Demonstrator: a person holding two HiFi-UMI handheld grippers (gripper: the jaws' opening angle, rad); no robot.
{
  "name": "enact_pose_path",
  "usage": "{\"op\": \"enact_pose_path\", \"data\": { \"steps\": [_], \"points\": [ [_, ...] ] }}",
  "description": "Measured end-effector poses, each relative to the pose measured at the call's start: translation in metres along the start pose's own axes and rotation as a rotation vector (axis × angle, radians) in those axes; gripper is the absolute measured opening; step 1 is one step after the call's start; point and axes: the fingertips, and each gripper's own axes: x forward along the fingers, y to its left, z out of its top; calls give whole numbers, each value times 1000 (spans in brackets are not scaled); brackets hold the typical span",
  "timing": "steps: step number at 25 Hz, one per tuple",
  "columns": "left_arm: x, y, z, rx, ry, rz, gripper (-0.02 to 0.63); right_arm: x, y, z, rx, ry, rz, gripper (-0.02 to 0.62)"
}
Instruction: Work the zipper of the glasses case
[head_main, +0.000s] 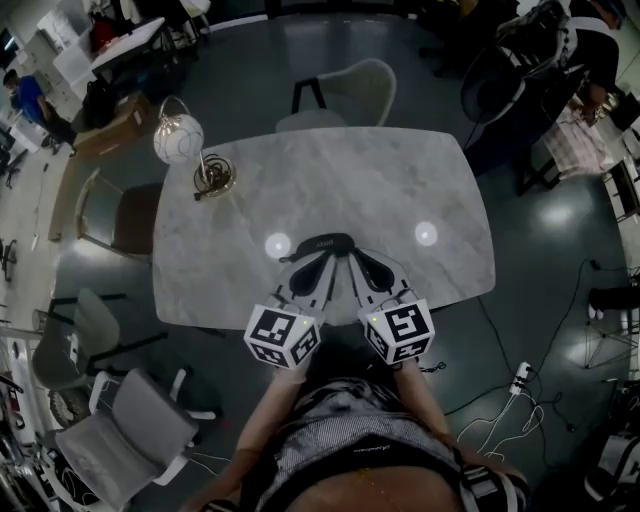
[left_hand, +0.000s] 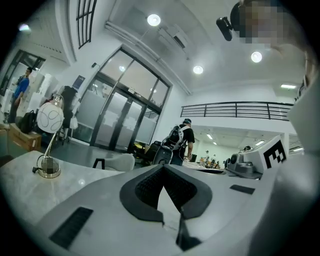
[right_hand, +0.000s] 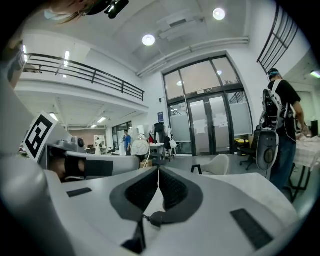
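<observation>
On the marble table (head_main: 400, 180), a globe desk lamp (head_main: 180, 140) stands well off to the left of both sets of fingers. The left gripper (head_main: 308, 264) lies low over the near edge of the table and angles inward. In the left gripper view its ribbed fingers (left_hand: 147, 187) meet at the tips, with nothing visible between them.

The dark glasses case (head_main: 322, 243) lies flat just beyond the fingertips of both grippers, roughly centred between the two. The head view does not show whether either tip touches it. Neither gripper view shows the case.

The right gripper (head_main: 362, 264) mirrors the left, angling in from the other side. Its fingers (right_hand: 140, 192) are also pressed together at the tips and empty. An empty chair (head_main: 350, 90) stands past the table's far edge, ahead of the fingers.
</observation>
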Motion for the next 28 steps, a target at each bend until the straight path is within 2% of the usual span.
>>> {"op": "enact_pose_path", "data": {
  "steps": [7, 12, 20, 24, 28],
  "points": [
    [19, 11, -9, -3, 46, -26, 3, 4, -19, -6, 27, 13, -42, 61],
    [43, 15, -5, -22, 32, -18, 3, 16, -44, -1, 32, 23, -13, 61],
    [79, 26, 5, -11, 18, 92, 3, 36, -88, 11, 24, 38, 112, 61],
    [78, 38, 3, -20, 9, 142, 3, 46, -87, 3, 38, 52, 165, 61],
    [76, 50, -4, -43, 18, 160, 3, 54, -87, -6, 39, 85, 173, 61]
  ]
}}
